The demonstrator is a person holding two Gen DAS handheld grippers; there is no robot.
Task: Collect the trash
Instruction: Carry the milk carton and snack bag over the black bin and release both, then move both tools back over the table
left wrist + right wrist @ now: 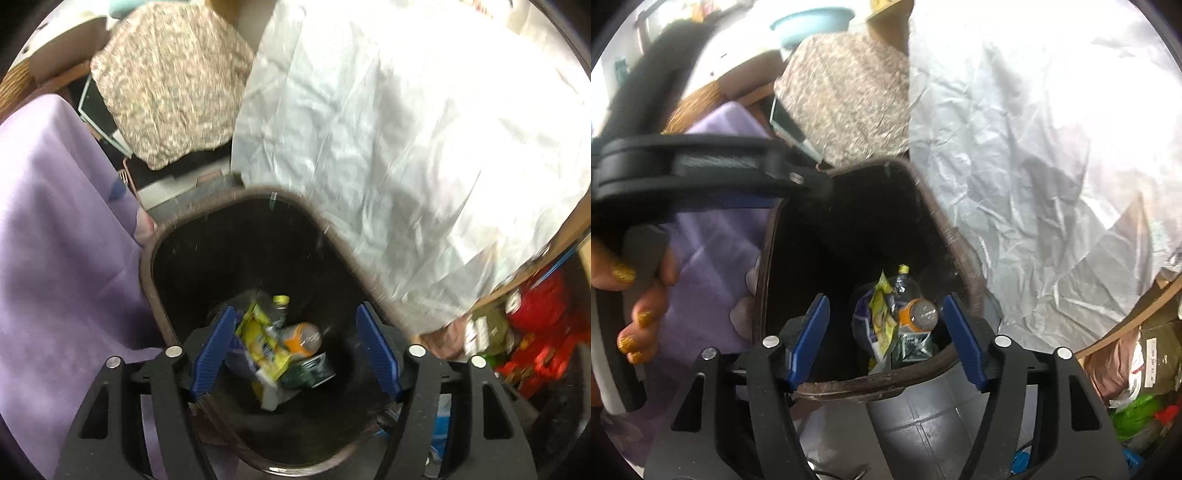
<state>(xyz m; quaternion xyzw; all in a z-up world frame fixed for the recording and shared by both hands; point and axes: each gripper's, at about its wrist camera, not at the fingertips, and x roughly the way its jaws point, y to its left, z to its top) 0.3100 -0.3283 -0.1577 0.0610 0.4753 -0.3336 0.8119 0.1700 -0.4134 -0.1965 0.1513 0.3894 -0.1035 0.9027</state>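
Observation:
A dark trash bin with a brown rim [207, 206] stands below both grippers, and it also shows in the right wrist view [849, 387]. Inside it lie a yellow wrapper [262, 339], an orange-labelled plastic bottle [301, 338] and a green pack [312, 371]; the same wrapper [881, 314] and bottle [918, 314] show in the right wrist view. My left gripper [295, 354] is open and empty over the bin's mouth. My right gripper [884, 343] is open and empty above the bin's near rim. The left gripper's black body [701, 166] shows at upper left in the right wrist view.
A crumpled white sheet [406, 129] hangs over the bin's right side. A purple cloth [55, 240] lies on its left. A speckled cushion [166, 81] sits behind. Red and green clutter [535, 332] is packed at the right. A grey floor [923, 424] lies below.

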